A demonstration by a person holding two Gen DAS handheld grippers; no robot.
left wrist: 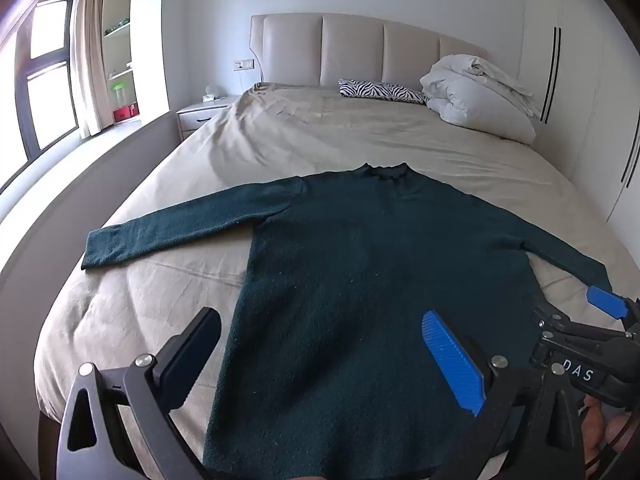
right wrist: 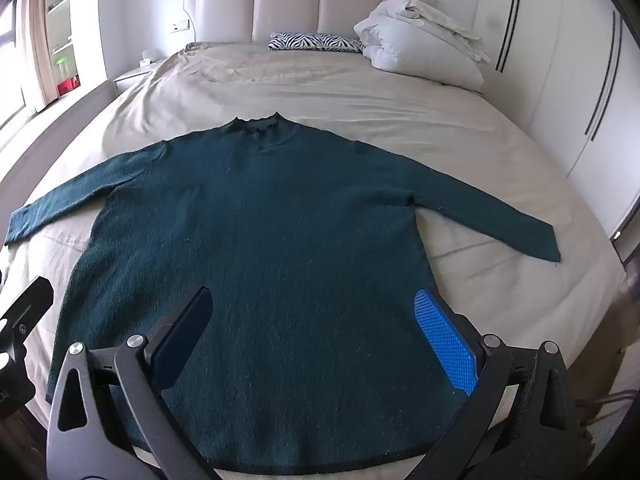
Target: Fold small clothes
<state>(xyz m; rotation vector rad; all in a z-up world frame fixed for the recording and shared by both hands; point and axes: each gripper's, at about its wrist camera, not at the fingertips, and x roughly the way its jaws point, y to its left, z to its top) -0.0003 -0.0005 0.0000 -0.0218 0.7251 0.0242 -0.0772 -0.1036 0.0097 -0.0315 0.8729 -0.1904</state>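
Note:
A dark teal long-sleeved sweater (left wrist: 360,264) lies flat on the beige bed (left wrist: 280,140), collar away from me, both sleeves spread out; it also shows in the right wrist view (right wrist: 272,240). My left gripper (left wrist: 320,356) is open and empty, hovering above the sweater's lower left part near the hem. My right gripper (right wrist: 316,336) is open and empty above the lower right part of the sweater. The right gripper's blue fingertip (left wrist: 606,304) shows at the right edge of the left wrist view, by the right cuff.
A zebra-print pillow (left wrist: 380,92) and a heap of white bedding (left wrist: 480,96) lie by the padded headboard (left wrist: 352,48). A nightstand (left wrist: 200,112) and window stand at the left, white wardrobe doors (right wrist: 560,80) at the right. The bed's near edge is just below the hem.

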